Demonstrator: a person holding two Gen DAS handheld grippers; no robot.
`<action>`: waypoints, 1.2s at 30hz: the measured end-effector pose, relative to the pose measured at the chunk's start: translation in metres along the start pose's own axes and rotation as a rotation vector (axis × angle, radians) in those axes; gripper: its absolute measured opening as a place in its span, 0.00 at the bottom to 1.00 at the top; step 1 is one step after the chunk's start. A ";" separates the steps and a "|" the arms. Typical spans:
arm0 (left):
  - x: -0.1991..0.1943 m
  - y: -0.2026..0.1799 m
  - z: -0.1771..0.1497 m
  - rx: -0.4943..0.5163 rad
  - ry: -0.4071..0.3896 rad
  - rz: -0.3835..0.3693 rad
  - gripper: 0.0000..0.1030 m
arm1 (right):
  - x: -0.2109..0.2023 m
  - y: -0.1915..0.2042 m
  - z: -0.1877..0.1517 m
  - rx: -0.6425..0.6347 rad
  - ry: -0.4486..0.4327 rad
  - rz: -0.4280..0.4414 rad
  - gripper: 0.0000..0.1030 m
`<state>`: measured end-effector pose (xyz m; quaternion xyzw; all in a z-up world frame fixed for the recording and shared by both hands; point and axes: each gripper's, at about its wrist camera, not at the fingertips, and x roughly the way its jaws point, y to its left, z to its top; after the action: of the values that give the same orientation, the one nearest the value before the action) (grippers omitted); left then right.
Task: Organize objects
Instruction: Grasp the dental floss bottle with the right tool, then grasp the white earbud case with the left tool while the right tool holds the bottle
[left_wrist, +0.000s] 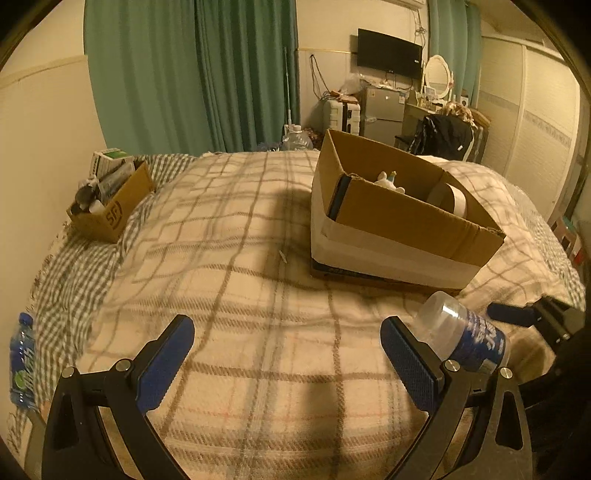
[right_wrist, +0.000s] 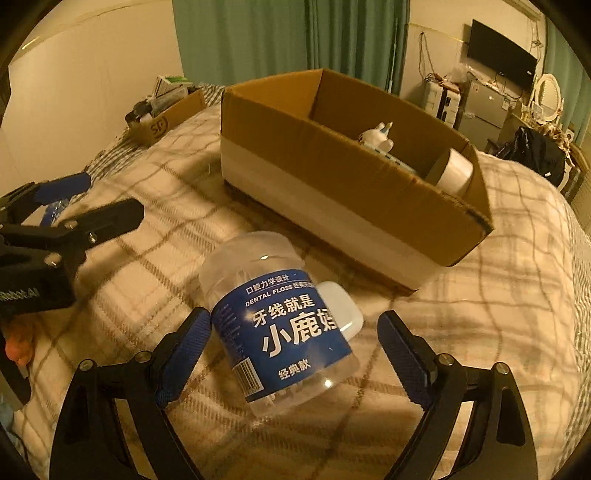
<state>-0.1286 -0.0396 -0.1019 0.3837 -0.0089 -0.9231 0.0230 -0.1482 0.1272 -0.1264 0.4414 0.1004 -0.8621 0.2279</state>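
Observation:
A clear dental floss jar (right_wrist: 280, 325) with a blue label lies tilted on the plaid bed. My right gripper (right_wrist: 295, 347) is open with its fingers on either side of the jar; the left pad touches the label, the right pad stands apart. A small white case (right_wrist: 341, 308) lies just behind the jar. The jar also shows in the left wrist view (left_wrist: 465, 332), to the right of my left gripper (left_wrist: 288, 350), which is open and empty above the blanket. A large open cardboard box (right_wrist: 332, 177) holding a tape roll (right_wrist: 456, 171) and a small white toy (right_wrist: 376, 138) stands beyond.
A small cardboard box (left_wrist: 110, 206) full of items sits at the bed's far left by the wall. A blue water bottle (left_wrist: 22, 362) lies at the bed's left edge. Green curtains (left_wrist: 192, 74), a fridge and a dresser stand beyond the bed.

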 end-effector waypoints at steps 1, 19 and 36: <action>0.000 0.000 0.000 -0.003 0.001 -0.005 1.00 | 0.003 0.001 0.000 -0.001 0.006 0.006 0.81; 0.022 -0.068 0.000 0.105 0.096 -0.099 1.00 | -0.070 -0.084 -0.018 0.224 -0.156 -0.224 0.58; 0.086 -0.139 -0.006 0.226 0.226 -0.222 0.90 | -0.050 -0.102 -0.032 0.274 -0.101 -0.225 0.60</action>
<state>-0.1898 0.0948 -0.1720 0.4835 -0.0675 -0.8643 -0.1211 -0.1493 0.2433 -0.1081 0.4106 0.0192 -0.9087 0.0723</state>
